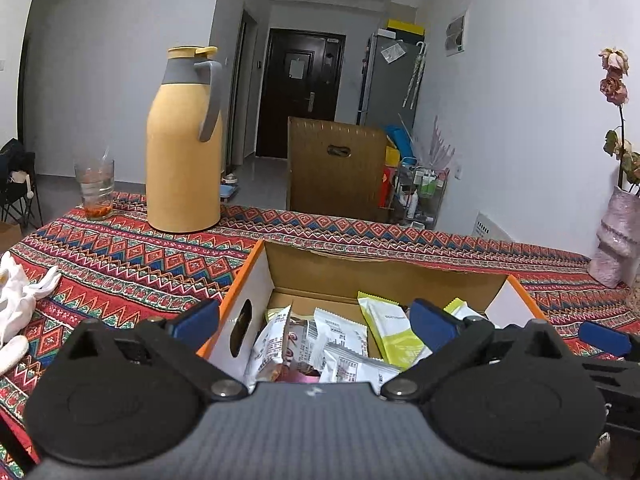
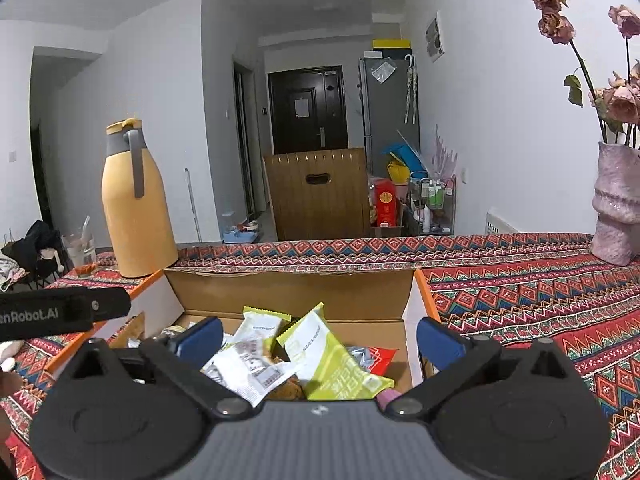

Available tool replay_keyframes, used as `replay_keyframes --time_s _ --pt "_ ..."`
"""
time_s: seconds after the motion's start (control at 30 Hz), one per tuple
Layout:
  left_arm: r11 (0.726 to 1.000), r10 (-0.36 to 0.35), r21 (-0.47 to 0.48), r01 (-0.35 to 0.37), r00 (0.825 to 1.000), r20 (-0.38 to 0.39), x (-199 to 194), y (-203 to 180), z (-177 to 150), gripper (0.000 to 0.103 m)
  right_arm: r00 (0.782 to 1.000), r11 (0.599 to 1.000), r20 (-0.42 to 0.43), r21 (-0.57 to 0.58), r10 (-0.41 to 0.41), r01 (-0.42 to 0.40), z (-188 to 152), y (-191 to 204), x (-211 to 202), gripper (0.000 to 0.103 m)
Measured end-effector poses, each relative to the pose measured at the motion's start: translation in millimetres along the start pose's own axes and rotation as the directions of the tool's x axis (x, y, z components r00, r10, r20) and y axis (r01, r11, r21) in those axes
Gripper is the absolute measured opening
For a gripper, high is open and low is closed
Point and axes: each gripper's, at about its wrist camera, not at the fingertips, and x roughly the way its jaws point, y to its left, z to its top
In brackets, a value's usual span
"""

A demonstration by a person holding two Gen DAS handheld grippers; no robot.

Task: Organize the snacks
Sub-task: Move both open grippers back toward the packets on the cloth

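Note:
An open cardboard box (image 1: 380, 276) with orange edges stands on the patterned tablecloth (image 1: 120, 264). Inside lie several snack packets, among them a white one (image 1: 340, 332) and a yellow-green one (image 1: 394, 328). My left gripper (image 1: 316, 322) is open above the box's near left part, with its left pad (image 1: 196, 320) outside the wall that has the handle hole. In the right wrist view the box (image 2: 288, 292) holds a green packet (image 2: 336, 364), a white packet (image 2: 256, 368) and a red one (image 2: 378, 358). My right gripper (image 2: 319, 342) is open over them, holding nothing. The left gripper's body (image 2: 64, 312) shows at the left.
A tall yellow thermos (image 1: 184, 152) and a glass (image 1: 94, 188) stand at the table's far left. A pink vase of dried roses (image 2: 616, 208) stands at the far right. White cloth (image 1: 16, 292) lies at the left edge. A wooden chair back (image 1: 336, 168) rises behind the table.

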Motion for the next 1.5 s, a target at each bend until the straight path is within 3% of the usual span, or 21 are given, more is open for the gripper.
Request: replay_keyframes --time_s 0.37,0.83,1.23,1.5 --pt "1.000 0.001 0.003 -0.001 1.000 0.023 -13.3 -1.0 4.8 0.103 1.000 1.000 0.027 0.001 -0.006 0.006 5.8 1.3 -9.9 0.103" --pt "0.999 -0.018 0.034 0.018 1.000 0.007 -59.1 6.8 10.5 0.103 0.998 1.000 0.057 0.003 -0.001 0.001 10.4 2.0 -61.5 0.103" --pt "0.999 0.007 0.038 -0.004 0.997 -0.072 -78.1 45.2 -21.5 0.103 0.998 1.000 -0.055 -0.025 0.014 -0.015 -26.2 13.8 -83.9 0.103" --pt "0.999 0.011 0.049 -0.004 0.989 -0.149 -73.6 61.8 -54.4 0.103 0.986 0.998 -0.163 -0.044 0.027 -0.035 -56.3 22.9 -83.7 0.103"
